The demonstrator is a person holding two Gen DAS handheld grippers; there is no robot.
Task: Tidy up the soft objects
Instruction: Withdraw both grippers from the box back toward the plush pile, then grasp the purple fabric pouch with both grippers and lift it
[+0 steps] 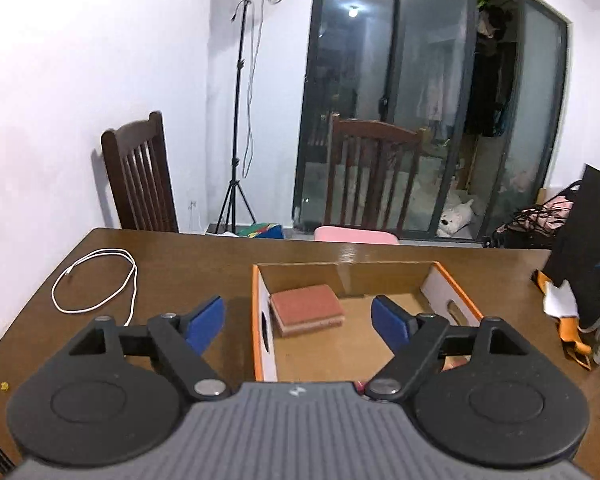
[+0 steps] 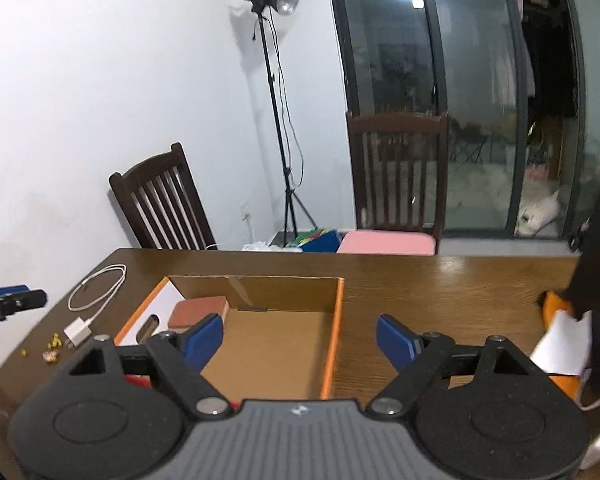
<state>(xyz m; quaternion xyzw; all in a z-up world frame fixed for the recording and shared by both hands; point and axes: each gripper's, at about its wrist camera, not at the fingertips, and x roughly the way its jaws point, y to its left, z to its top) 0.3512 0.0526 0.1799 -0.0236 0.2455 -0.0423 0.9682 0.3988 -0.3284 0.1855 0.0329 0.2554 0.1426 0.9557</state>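
Resting inside the box (image 1: 452, 292), against its left wall toward the far corner, one pad (image 1: 306, 309) lies flat: a red-brown block with a paler layer beneath, probably a sponge, though the view is too soft to confirm. Expect it to be light and compressible; grip across the two short edges with gentle pressure. The left claw (image 1: 298, 322) stands wide open above the box and holds nothing. The right claw (image 2: 300, 340) is likewise wide open and empty, over the box's right wall.

Count: one pad, one box, two claws. One cable (image 1: 96, 284) lies left of the box on the surface (image 1: 204, 264).
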